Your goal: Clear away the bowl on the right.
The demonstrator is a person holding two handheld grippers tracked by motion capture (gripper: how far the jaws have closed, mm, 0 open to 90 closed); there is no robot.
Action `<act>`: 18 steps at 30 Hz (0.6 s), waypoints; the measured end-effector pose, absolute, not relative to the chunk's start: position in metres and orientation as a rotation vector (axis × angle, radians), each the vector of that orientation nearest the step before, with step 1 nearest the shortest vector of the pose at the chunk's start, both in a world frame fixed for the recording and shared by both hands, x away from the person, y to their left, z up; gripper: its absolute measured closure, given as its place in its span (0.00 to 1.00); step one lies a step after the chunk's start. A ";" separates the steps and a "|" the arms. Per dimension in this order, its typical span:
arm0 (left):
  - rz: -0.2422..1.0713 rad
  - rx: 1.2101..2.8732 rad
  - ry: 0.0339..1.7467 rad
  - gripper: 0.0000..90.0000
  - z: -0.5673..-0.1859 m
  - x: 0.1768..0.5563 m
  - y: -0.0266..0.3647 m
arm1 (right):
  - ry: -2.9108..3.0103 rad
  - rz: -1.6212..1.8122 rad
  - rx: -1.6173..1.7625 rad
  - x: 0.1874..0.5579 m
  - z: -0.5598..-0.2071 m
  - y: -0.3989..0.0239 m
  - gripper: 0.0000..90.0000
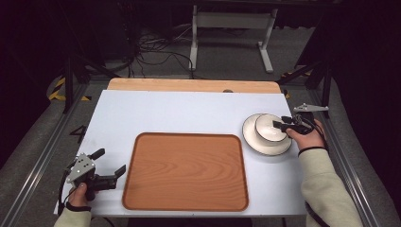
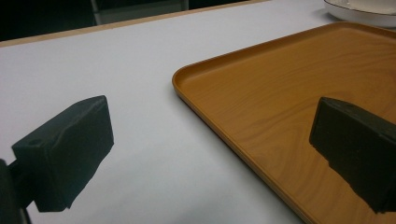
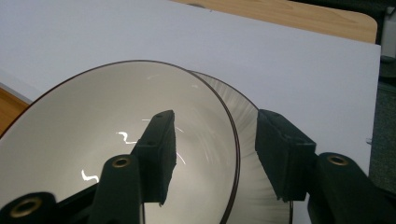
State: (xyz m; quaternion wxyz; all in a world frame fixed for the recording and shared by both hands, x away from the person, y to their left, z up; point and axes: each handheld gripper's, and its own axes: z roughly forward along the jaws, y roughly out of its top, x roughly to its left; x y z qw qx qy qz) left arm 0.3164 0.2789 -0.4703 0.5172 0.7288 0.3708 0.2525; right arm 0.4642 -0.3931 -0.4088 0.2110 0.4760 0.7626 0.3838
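A white bowl (image 1: 270, 127) with a dark rim stands on a white plate (image 1: 265, 147) at the right of the table. My right gripper (image 1: 279, 125) reaches over it from the right. In the right gripper view, one jaw hangs inside the bowl (image 3: 93, 121) and the other outside its rim, over the plate (image 3: 240, 112). The pads stand apart from the rim, so the right gripper (image 3: 215, 140) is open. My left gripper (image 1: 112, 161) rests open at the front left with nothing between its jaws. In its own view the left gripper (image 2: 205, 140) points across the tray's corner.
A wooden tray (image 1: 185, 171) (image 2: 280, 84) with nothing on it lies at the middle front of the white tabletop (image 1: 179, 109). A wooden strip (image 1: 189, 85) runs along the back edge. Beyond the table are floor cables and a white stand (image 1: 231, 28).
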 end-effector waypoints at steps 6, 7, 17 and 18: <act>0.608 1.746 0.888 0.00 -0.470 0.317 0.279 | 2.147 1.025 1.354 0.466 -0.410 -0.393 0.69; 0.607 1.746 0.887 0.00 -0.470 0.317 0.279 | 2.154 1.011 1.356 0.466 -0.410 -0.393 0.70; 0.608 1.746 0.891 0.00 -0.470 0.317 0.279 | 2.183 0.938 1.366 0.468 -0.408 -0.392 0.91; 0.608 1.746 0.891 0.00 -0.470 0.317 0.279 | 2.182 0.938 1.371 0.468 -0.408 -0.392 0.91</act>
